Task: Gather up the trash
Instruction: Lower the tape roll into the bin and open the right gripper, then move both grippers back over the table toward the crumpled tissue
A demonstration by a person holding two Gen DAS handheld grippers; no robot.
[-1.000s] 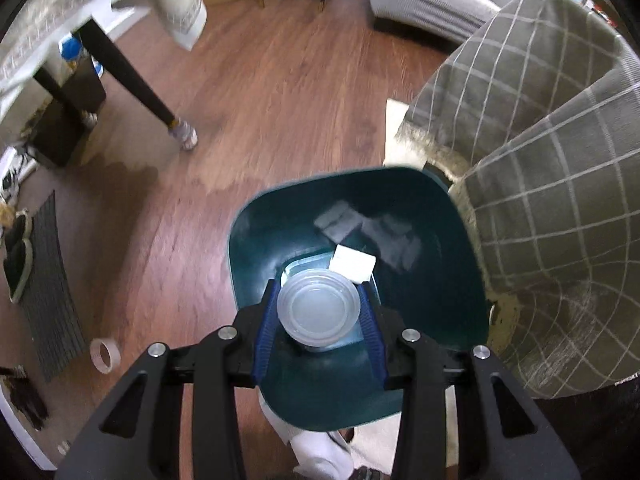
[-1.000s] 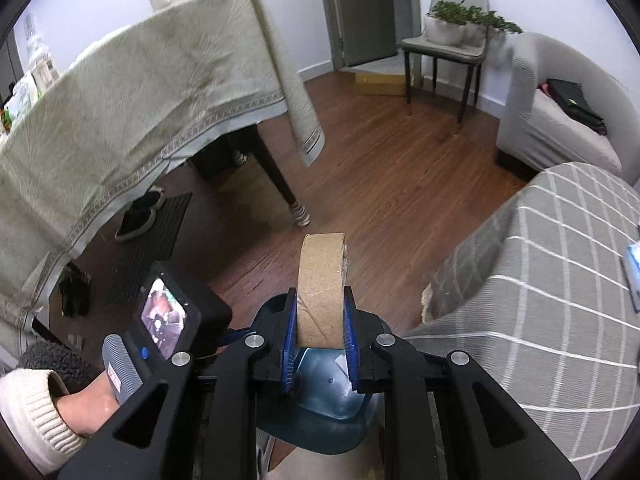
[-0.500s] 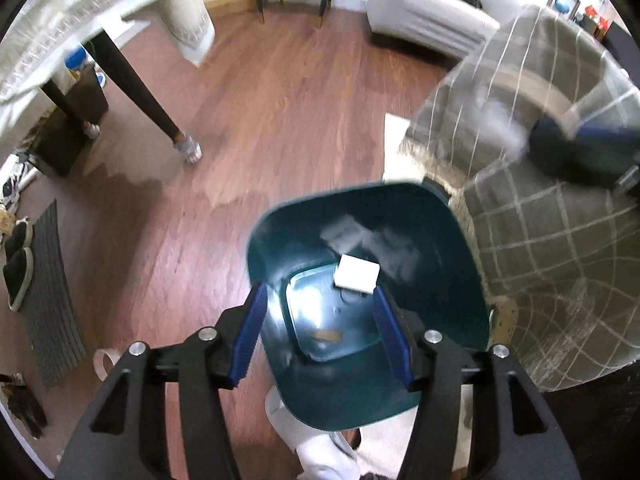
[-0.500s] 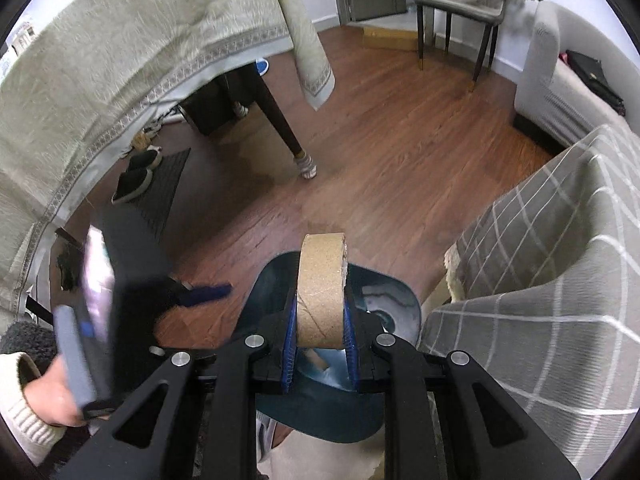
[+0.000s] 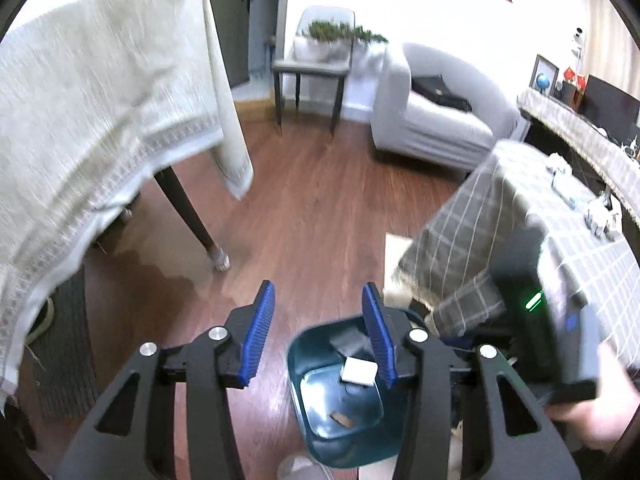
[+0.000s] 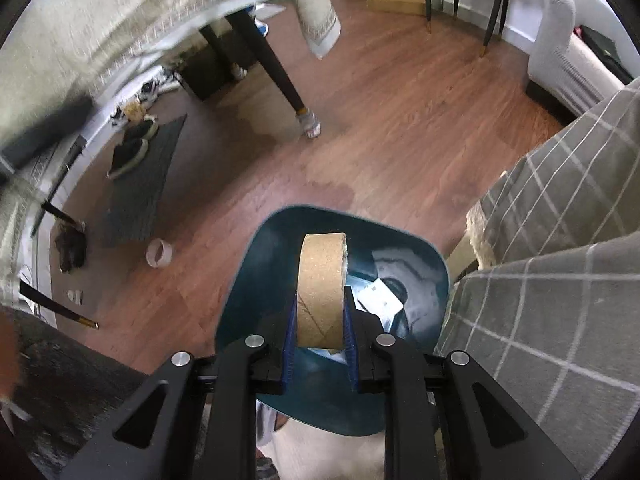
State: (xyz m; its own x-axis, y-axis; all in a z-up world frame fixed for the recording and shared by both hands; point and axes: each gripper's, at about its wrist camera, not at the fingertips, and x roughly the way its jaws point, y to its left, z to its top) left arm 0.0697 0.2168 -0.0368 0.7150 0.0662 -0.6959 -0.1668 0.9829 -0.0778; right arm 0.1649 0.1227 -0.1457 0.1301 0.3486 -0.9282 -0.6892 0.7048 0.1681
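Right gripper (image 6: 319, 354) is pinching a cardboard tape core (image 6: 321, 290) upright between its blue pads, and it hangs directly above the open mouth of the teal trash bin (image 6: 260, 276) on the floor. Below the core, a white paper scrap (image 6: 380, 300) lies on the bin's bottom, just to the gripper's right. Over on the other side, the left gripper (image 5: 318, 330) is spread wide with nothing between its pads, raised and pointing out across the room, the bin (image 5: 298, 364) sitting below and slightly right of its fingers. In that view the bin holds a small white block (image 5: 359, 371) and a brown scrap (image 5: 342, 420); the blur makes it hard to say what else is down there. So the step in hand looks like the drop: the core is lined up over the bin and only needs the jaws eased apart to fall in. After that, a likely next target is the pale tape ring (image 6: 159, 253) lying on the wood floor (image 6: 400, 140), off to the right gripper's left, beside the dark mat (image 6: 140, 188).
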